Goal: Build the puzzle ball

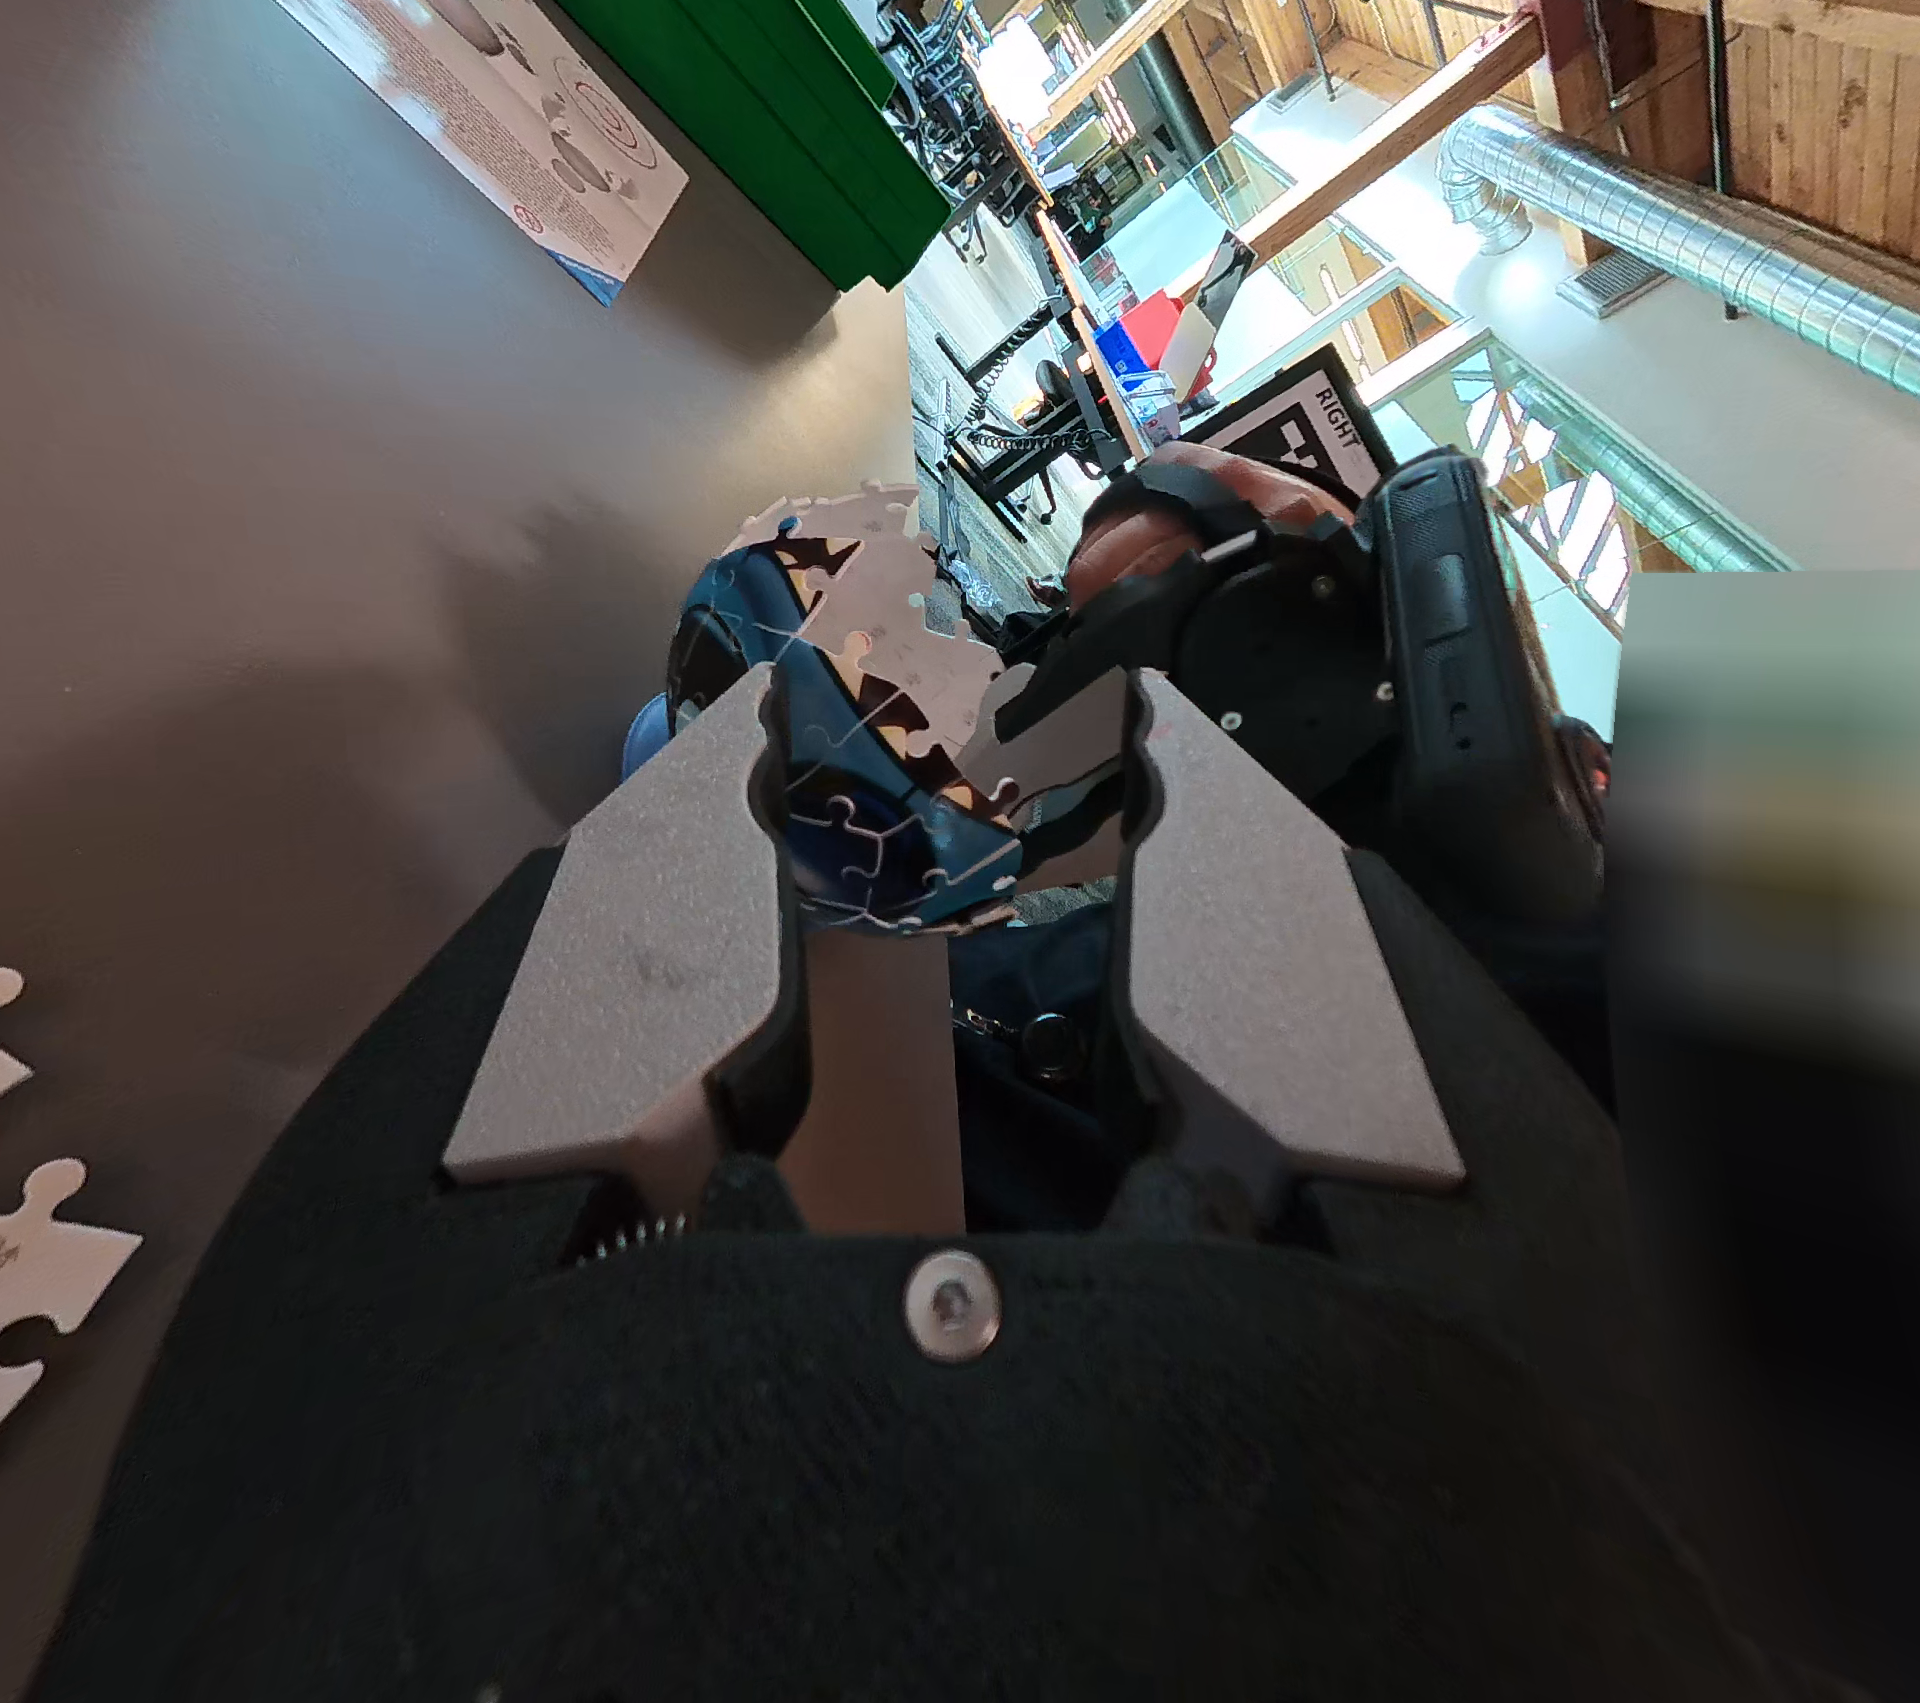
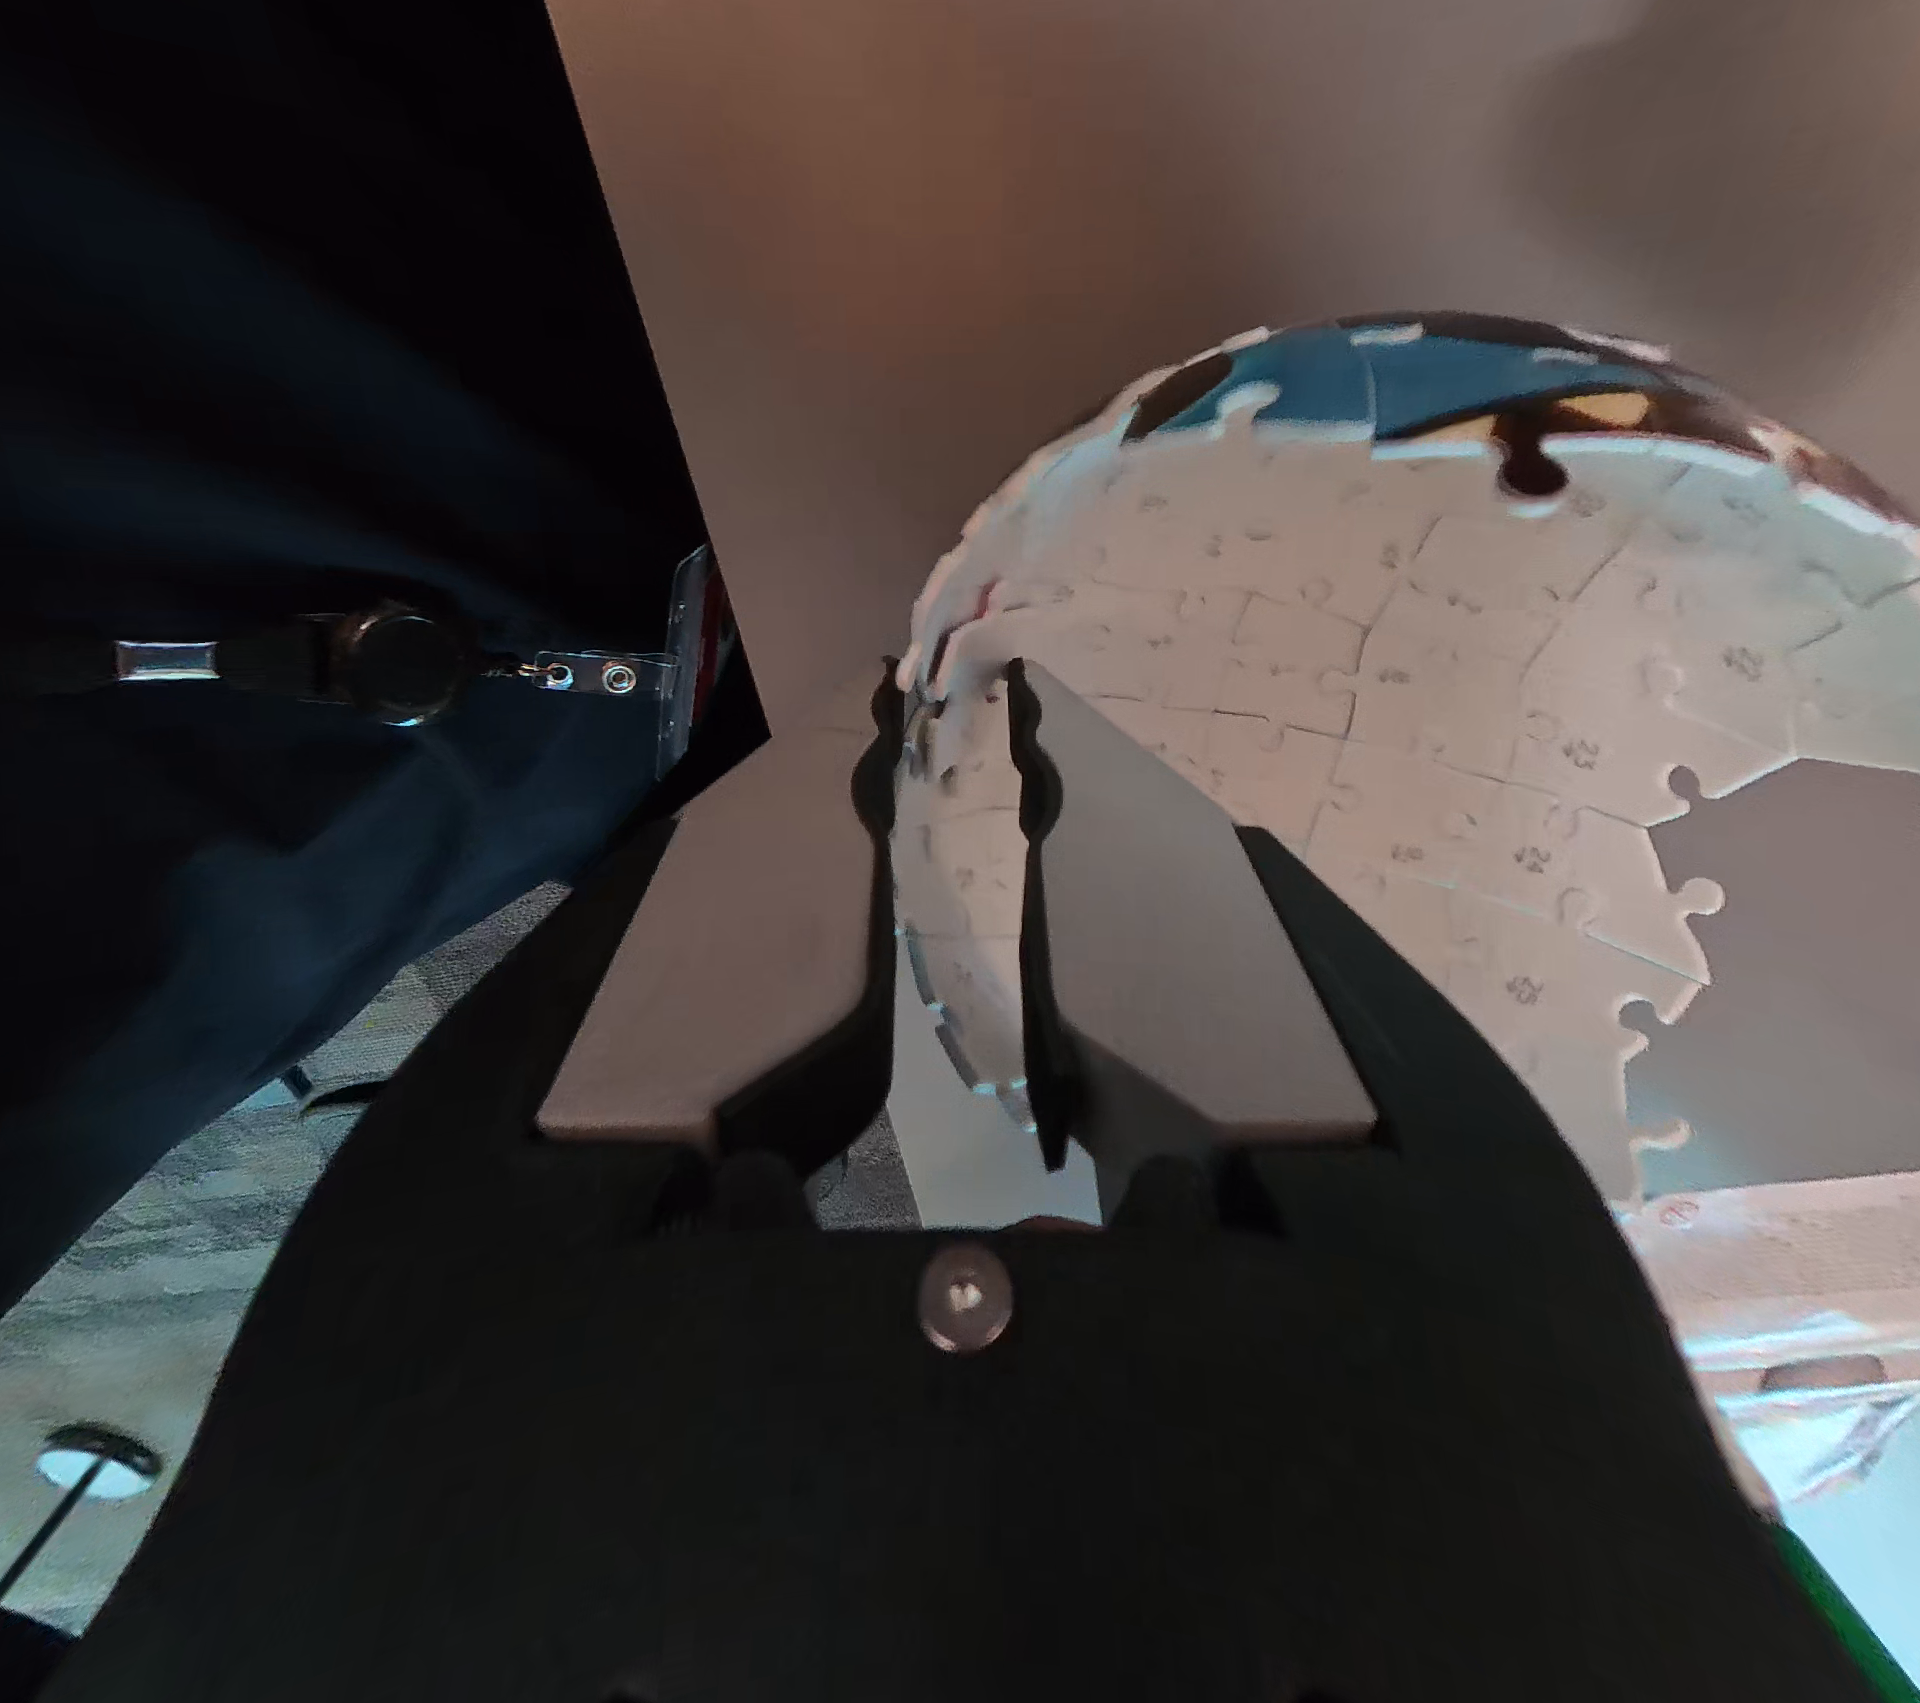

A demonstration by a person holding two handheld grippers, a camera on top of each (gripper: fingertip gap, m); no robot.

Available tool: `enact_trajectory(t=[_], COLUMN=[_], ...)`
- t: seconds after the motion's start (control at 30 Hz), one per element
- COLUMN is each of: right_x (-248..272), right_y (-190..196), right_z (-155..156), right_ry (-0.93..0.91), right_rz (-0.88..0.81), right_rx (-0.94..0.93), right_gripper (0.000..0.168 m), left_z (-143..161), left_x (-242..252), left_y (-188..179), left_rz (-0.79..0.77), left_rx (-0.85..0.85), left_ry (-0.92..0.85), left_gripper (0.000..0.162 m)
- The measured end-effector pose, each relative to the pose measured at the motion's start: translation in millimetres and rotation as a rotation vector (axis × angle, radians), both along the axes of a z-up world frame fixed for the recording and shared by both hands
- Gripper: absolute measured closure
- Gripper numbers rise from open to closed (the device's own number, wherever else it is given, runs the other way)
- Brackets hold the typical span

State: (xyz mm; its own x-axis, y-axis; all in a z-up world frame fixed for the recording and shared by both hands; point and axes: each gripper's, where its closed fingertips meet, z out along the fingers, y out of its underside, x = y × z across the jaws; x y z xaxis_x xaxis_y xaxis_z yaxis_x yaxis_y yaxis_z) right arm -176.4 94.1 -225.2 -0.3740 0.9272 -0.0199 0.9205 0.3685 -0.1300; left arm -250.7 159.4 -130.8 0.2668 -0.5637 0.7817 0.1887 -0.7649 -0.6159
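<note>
Two grippers share my half-built puzzle ball (image 2: 1351, 697), lifted off the worktop (image 1: 260, 458): right gripper (image 2: 951, 687) fingers pinch its rim; left gripper (image 1: 951, 708) fingers spread around it; I'd keep pinches light, avoiding popped seams

Left gripper (image 1: 951, 697): black textured body, grey faceted fingers (image 1: 665, 905), silver screw (image 1: 952, 1306); right gripper (image 2: 948, 687) alike.

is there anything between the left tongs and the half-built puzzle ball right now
Nothing visible. The half-built blue and white puzzle ball shell sits right at the open tips of the left tongs, its lower edge already between the fingers. The right tongs pinch the shell's rim from the far side, clear of that gap.
</note>
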Motion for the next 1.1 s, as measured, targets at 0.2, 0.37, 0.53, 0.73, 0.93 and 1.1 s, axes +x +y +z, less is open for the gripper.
enact_trajectory(t=[0.2,0.37,0.53,0.73,0.93,1.1], right_x=[-3.4,-4.5,-5.8,-6.3,-7.0,-7.3], right_y=[-6.3,-8.0,-10.4,-14.3,-0.6,8.4], right_z=[7.9,11.5,16.4,23.5,25.5,16.8], right_ry=[0.040,0.060,0.093,0.127,0.130,0.073], right_rz=[-0.019,-0.007,0.008,-0.003,-0.048,-0.134], right_rx=[-0.092,-0.098,-0.092,-0.131,-0.104,-0.085], right_gripper=[0.154,0.155,0.157,0.151,0.140,0.101], left_z=[-1.1,-1.3,-0.5,-3.3,-6.8,-8.1], left_x=[1.0,1.6,6.5,10.6,12.0,14.7], left_y=[-0.2,-0.7,-6.2,-7.9,-7.3,-8.9], left_rz=[-0.003,-0.007,-0.039,-0.053,-0.053,-0.062], left_rx=[-0.002,-0.002,0.011,0.013,0.006,0.003], left_ry=[0.004,0.003,0.000,0.021,0.035,0.041], left_gripper=[0.100,0.100,0.093,0.092,0.093,0.093])
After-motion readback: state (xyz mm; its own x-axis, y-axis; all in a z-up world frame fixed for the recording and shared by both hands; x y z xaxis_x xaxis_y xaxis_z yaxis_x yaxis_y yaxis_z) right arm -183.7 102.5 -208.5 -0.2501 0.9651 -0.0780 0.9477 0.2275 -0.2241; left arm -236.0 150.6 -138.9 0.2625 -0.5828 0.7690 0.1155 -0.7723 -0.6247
